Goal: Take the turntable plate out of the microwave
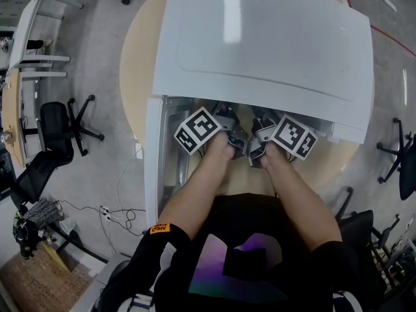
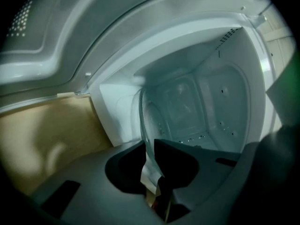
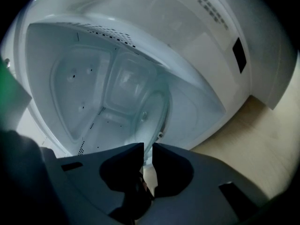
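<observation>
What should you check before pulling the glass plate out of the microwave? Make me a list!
1. Left hand-held gripper shut on the rim of the clear round glass turntable plate: ok.
2. Right hand-held gripper shut on the plate's rim: ok.
3. Door of the white microwave swung wide open: ok.
4. Plate lifted off its support inside: cannot tell.
5. Free spot on the round wooden table to put the plate down: cannot tell, since the person's arms hide the near part.
</observation>
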Motion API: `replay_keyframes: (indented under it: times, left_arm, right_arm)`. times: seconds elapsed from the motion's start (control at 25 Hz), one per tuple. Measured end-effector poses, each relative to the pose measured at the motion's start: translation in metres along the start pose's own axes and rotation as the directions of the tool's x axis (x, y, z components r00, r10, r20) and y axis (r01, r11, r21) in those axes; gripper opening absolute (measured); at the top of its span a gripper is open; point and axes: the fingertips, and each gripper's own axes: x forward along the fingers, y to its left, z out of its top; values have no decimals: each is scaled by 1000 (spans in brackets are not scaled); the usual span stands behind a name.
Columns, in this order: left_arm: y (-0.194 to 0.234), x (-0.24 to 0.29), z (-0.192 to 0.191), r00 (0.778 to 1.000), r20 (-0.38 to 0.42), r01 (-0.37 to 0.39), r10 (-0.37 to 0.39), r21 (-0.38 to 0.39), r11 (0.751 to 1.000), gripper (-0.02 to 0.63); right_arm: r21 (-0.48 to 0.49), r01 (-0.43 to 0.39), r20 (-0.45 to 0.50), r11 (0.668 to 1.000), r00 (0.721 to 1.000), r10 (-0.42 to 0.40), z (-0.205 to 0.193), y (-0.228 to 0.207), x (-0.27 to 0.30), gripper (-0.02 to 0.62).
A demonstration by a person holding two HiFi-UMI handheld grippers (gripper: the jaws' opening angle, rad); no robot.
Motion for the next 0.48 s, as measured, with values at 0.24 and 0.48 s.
replay_keyframes:
  times: [0.24, 0.48]
  left_arm:
    - [-2, -2, 0, 1000, -3, 5, -5, -23, 1000, 97]
    - [-7, -2, 2, 1000, -4, 11, -11, -18, 1000, 94]
  right_arm:
    - [7, -15, 8, 1000, 1000, 15, 0, 2, -1, 67]
    - [46, -58, 16, 997, 998, 58, 4, 5, 6, 68]
